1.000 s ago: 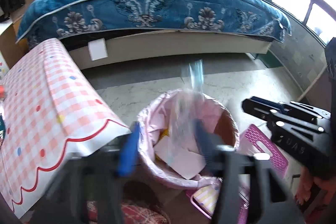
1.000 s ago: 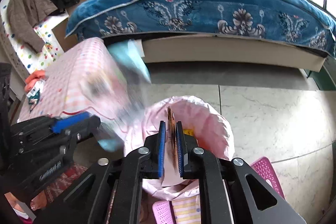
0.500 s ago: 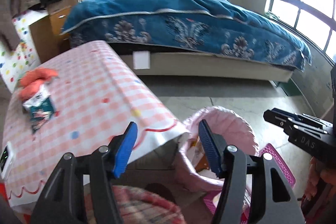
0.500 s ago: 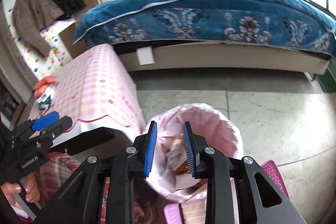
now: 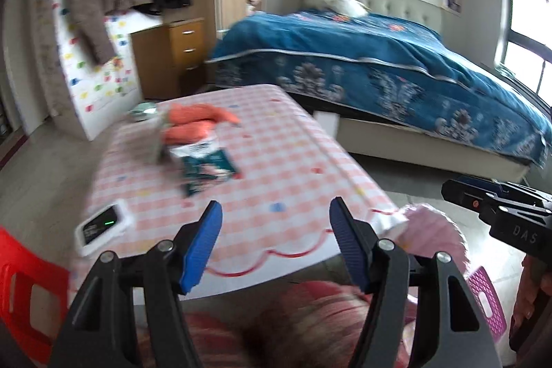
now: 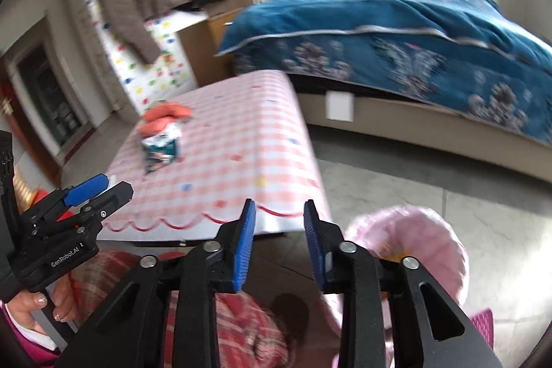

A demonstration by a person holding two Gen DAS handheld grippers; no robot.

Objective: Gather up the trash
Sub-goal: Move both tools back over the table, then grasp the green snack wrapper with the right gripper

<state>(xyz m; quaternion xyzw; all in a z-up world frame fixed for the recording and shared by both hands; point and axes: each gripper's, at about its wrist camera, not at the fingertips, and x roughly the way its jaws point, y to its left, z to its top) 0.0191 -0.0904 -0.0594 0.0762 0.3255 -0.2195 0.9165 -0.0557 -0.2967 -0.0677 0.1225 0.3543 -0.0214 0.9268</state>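
The left gripper [image 5: 272, 216] is standing with its blue pads well apart and nothing between them, hanging above the near edge of the table [image 5: 283, 181]. The right gripper [image 6: 279, 219] is showing a narrower gap; its jaws have just been opening, and they too are gripping nothing. Just beyond and below the right gripper, the bin [image 6: 431, 237], lined with a pink bag, is sitting on the floor beside the table's corner. A pink stool [image 5: 486, 302] is lying near the bin. On the table's pink checked cloth, a white device [image 5: 100, 226] with a dark screen is resting near the front left edge. Farther back, a teal snack packet [image 5: 207, 164] is lying flat, touching an orange bundle [image 5: 196, 119] behind it; both are well apart from the grippers. Beyond the table, a bed [image 5: 379, 57] under a blue cover is filling the far side of the room.
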